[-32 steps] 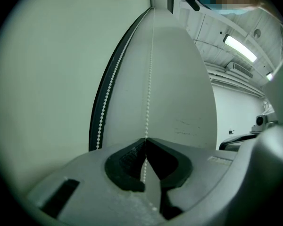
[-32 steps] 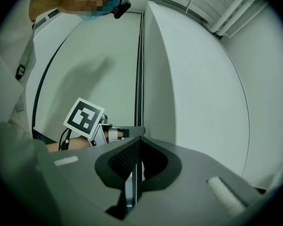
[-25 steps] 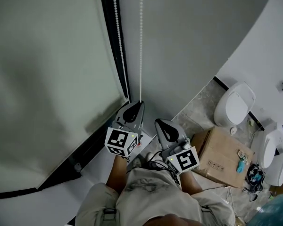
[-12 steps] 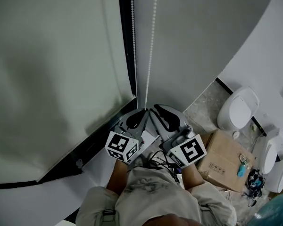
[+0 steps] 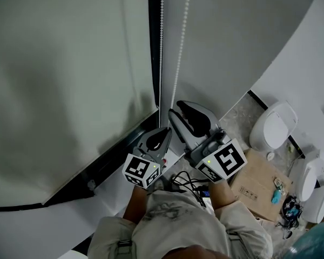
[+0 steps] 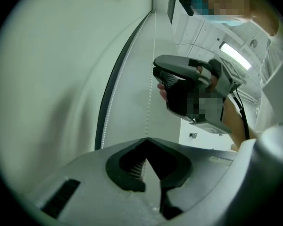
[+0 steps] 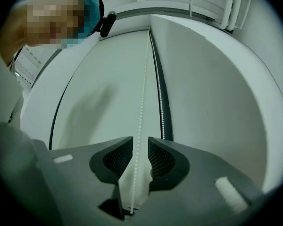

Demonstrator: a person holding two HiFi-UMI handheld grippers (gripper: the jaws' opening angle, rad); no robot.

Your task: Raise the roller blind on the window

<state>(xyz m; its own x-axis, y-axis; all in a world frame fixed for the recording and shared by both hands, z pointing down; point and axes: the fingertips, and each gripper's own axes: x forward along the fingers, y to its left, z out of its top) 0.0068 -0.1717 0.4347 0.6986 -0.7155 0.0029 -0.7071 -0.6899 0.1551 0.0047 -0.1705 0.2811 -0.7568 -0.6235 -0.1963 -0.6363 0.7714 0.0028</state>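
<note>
The pale roller blind (image 5: 65,90) hangs at the left beside a black frame. Two white bead chain strands run down next to it. My left gripper (image 5: 166,129) is shut on the right strand (image 5: 179,63), which ends at its closed tips (image 6: 146,140). My right gripper (image 5: 177,109) sits just above and right of the left one. Its jaws have just been opening, and they stand open in the right gripper view (image 7: 140,142). The same strand (image 7: 142,93) runs between its pads untouched. The other strand (image 7: 160,107) hangs free by the frame.
A grey wall (image 5: 232,36) fills the space right of the chains. On the floor at the right are white toilet fixtures (image 5: 270,123), a cardboard box (image 5: 259,182) and loose cables. The person's body is at the bottom edge.
My right gripper let go of the chain, opened, and rose from beside the left gripper to above it. The left gripper stayed shut on the chain and drew slightly toward the person.
</note>
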